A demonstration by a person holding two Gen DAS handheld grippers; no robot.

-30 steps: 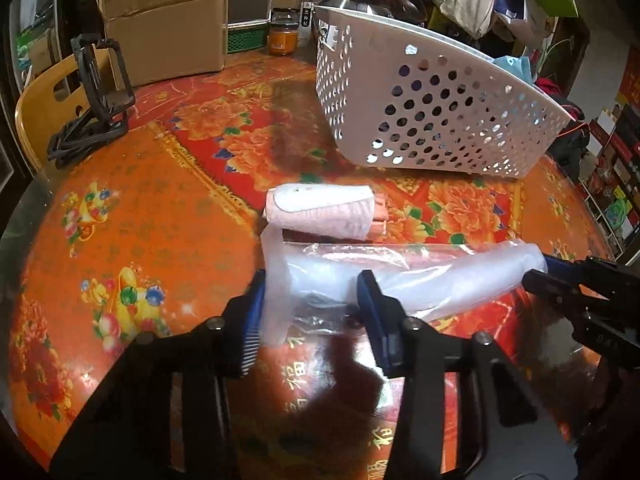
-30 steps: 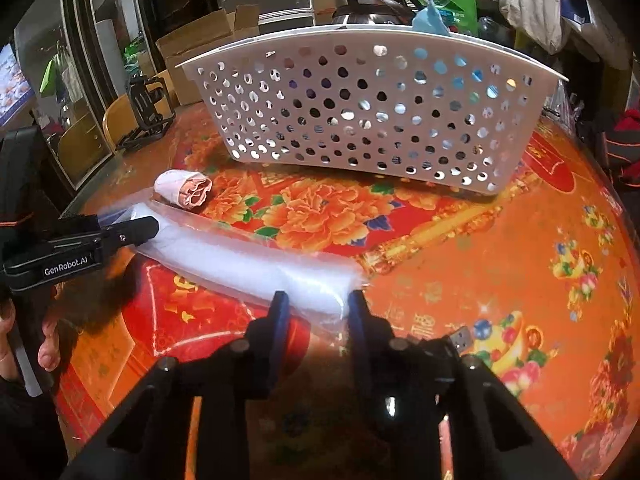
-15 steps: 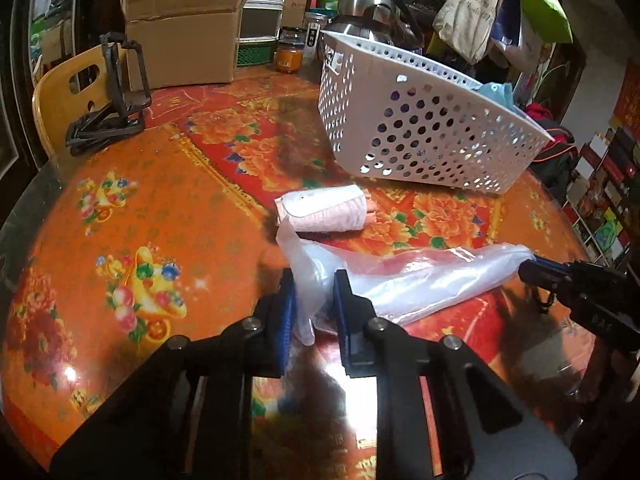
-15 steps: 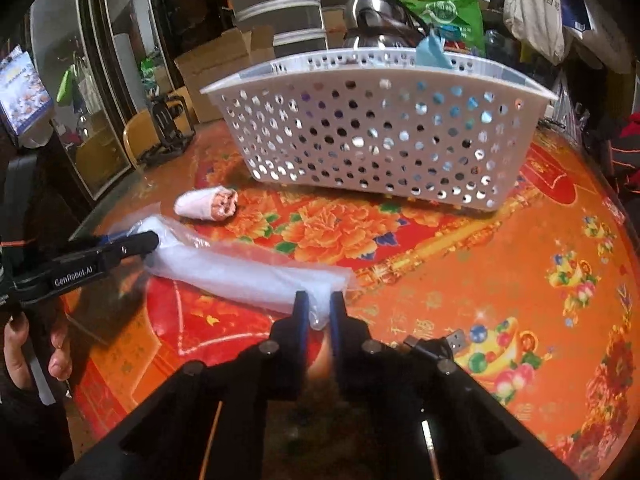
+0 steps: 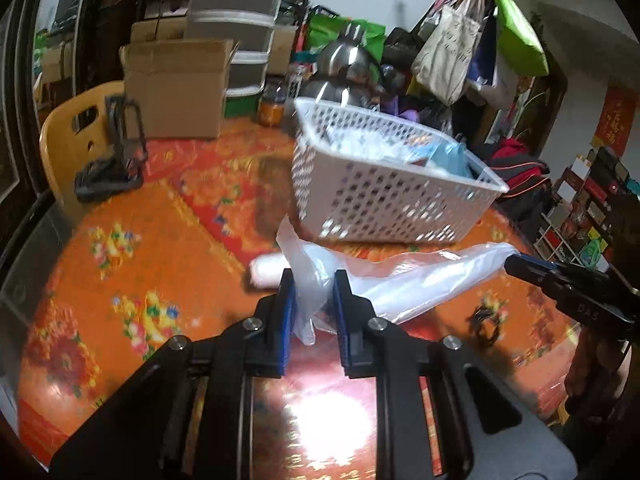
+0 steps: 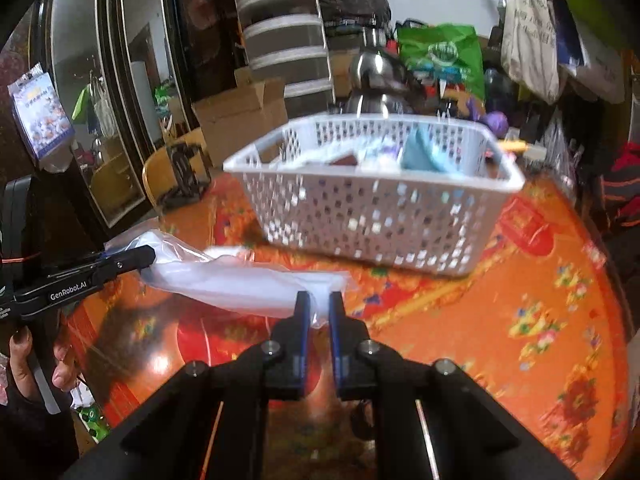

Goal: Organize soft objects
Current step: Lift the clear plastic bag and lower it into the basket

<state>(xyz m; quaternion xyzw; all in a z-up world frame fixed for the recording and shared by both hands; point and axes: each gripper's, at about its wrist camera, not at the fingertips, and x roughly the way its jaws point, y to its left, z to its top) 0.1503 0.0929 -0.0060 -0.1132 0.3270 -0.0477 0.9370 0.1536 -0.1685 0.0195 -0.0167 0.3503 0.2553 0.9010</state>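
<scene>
1. the left gripper point(image 5: 314, 286) is clenched on the left end of the clear plastic bag point(image 5: 404, 280); a bunched wad of film sits between its blue pads and a loose flap sticks up just beyond them. its jaws have just been closing, with the bag between them.
2. from that claw the bag runs off to the right as one long, sagging roll, clear of the table point(image 5: 132, 264). its long axis lies crosswise to where both claws point.
3. a pale rolled cloth point(image 5: 266, 274) lies on the table just left of and beyond the left claw, apart from the bag; blur hides its detail.
4. the white basket point(image 6: 376, 220) stands straight ahead of both claws, beyond the bag, with soft things already inside. its near wall runs roughly parallel to the bag's long axis.
5. the right gripper point(image 6: 318, 306) is clenched on the bag's right end, a thin edge of film pinched between its pads. its jaws too have just been closing on the bag.
6. judged from this, neither hand is clearly nearer; the bag must go forward and over the near rim, both ends together, to drop in lengthwise.
</scene>
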